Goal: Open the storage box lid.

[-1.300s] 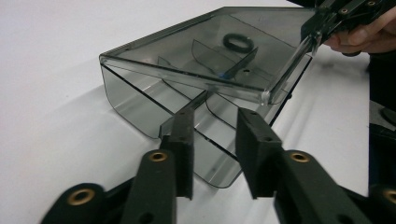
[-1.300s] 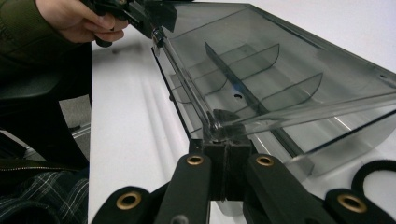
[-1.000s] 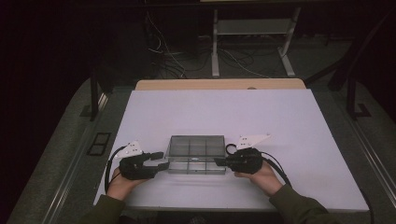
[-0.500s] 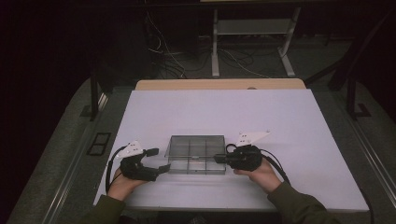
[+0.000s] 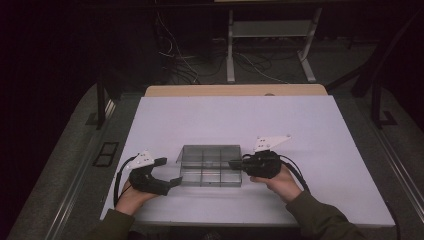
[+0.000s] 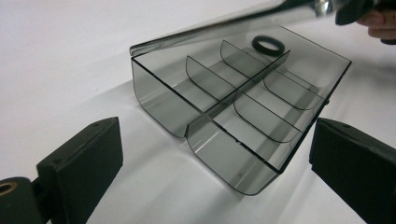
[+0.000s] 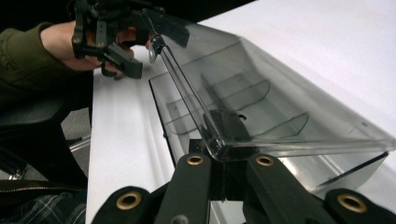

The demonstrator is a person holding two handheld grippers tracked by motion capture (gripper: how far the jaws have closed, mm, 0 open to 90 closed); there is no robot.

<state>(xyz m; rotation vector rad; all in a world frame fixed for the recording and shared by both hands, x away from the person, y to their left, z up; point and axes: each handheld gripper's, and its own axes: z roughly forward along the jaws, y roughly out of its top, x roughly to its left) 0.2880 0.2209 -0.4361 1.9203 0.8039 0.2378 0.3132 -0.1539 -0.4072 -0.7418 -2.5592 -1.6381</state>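
Box between tools; right tool clamps lid.

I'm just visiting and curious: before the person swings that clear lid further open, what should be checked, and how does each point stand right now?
1. Right tool clamped on the lid: ok, its jaws pinch the lid's edge.
2. Left tool clear of the box: ok, its jaws have just been opening and stand apart with nothing between them.
3. Lid lifted off the box rim: ok, it stands tilted above the compartments.
4. Black ring inside a compartment: ok, it lies in a far corner one.
5. Box flat on the white table: ok.
6. Box held against sliding: not ok, nothing steadies it.
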